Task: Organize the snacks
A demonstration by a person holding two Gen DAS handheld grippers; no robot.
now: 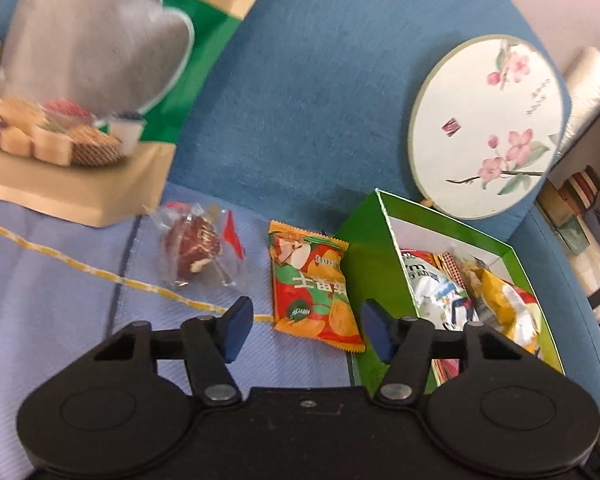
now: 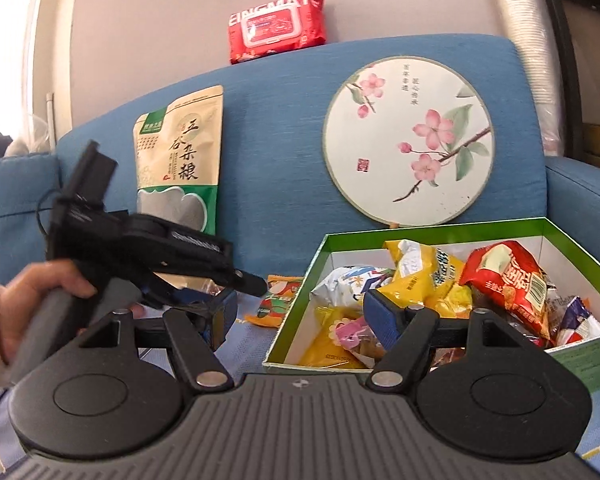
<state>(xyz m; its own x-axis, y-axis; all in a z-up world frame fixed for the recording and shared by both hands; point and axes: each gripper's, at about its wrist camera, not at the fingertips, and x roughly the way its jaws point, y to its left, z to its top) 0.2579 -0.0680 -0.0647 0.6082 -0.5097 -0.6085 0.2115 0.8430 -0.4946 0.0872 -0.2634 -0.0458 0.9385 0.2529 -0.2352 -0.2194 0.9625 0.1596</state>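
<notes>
Jaws spread, both grippers, nothing pinched; green box (image 2: 440, 228) holds mixed snack packets (image 2: 508, 276).

Two loose snacks (image 1: 312, 288) on the cloth, one green box (image 2: 432, 229) (full), one fan (image 2: 410, 142)

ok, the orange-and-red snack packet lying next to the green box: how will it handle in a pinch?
The orange-and-red packet looks puffed and film-wrapped, so probably light and squashy. Its glossy film may slip. It lies flat on the cloth, so it likely won't roll.
</notes>
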